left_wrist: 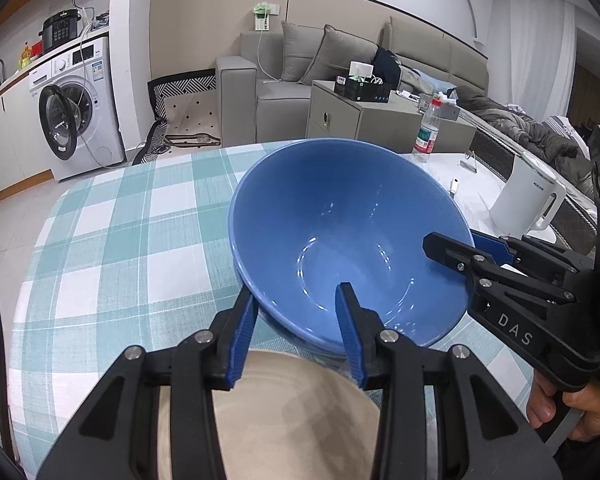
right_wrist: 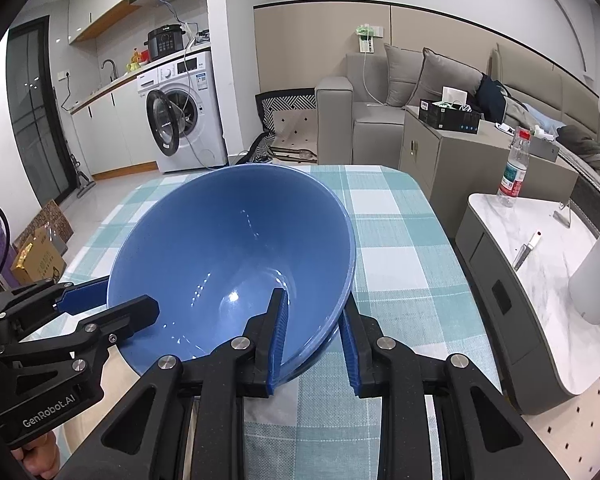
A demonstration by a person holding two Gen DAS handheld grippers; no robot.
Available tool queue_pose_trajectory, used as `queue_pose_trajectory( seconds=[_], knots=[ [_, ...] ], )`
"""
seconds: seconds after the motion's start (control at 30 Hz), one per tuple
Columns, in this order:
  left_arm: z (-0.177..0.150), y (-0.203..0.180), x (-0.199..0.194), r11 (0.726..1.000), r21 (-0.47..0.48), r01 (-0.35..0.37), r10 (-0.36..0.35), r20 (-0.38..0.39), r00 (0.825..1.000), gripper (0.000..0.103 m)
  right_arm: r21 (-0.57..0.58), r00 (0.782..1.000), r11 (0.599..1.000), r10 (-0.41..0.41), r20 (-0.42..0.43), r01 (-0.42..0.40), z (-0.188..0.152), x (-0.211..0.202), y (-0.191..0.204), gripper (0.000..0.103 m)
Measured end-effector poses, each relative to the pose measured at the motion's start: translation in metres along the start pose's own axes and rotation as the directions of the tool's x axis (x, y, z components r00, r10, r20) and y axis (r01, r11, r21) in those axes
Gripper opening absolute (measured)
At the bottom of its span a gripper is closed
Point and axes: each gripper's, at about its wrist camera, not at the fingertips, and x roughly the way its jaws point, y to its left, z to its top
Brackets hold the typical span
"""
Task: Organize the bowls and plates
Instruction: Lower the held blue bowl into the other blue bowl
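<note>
A deep blue bowl (left_wrist: 340,232) (right_wrist: 228,264) hangs tilted over the checked tablecloth (left_wrist: 132,240) (right_wrist: 396,248), held from two sides. My left gripper (left_wrist: 298,320) is shut on its near rim, one blue finger inside and one outside. My right gripper (right_wrist: 314,336) is shut on the rim at the bowl's right side; in the left wrist view the right gripper (left_wrist: 460,254) reaches in from the right. The left gripper (right_wrist: 100,308) enters the right wrist view from the left. A second blue rim shows just under the bowl. A beige dish (left_wrist: 292,420) lies below my left fingers.
A marble side table (right_wrist: 540,264) stands to the right with a water bottle (right_wrist: 514,168), a white kettle (left_wrist: 528,196) and a small knife (right_wrist: 526,250). Beyond the table are a grey sofa (left_wrist: 284,76), a cabinet (right_wrist: 440,152) and a washing machine (left_wrist: 76,108).
</note>
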Motion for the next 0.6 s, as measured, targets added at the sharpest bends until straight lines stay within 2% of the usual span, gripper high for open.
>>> queue_pose_trajectory(
  seconds=[0.4, 0.6],
  knots=[
    [-0.0049, -0.002, 0.0075, 1.0, 0.016, -0.017, 0.018, -0.015, 1.0, 0.038, -0.042, 0.999, 0.998, -0.048, -0.01, 0.048, -0.0084, 0.0056, 0.0077, 0.026],
    [-0.0065, -0.0023, 0.0094, 1.0, 0.018, -0.016, 0.016, -0.023, 1.0, 0.038, -0.042, 0.999, 0.998, -0.046, -0.02, 0.045, -0.0098, 0.0084, 0.0078, 0.027]
  ],
)
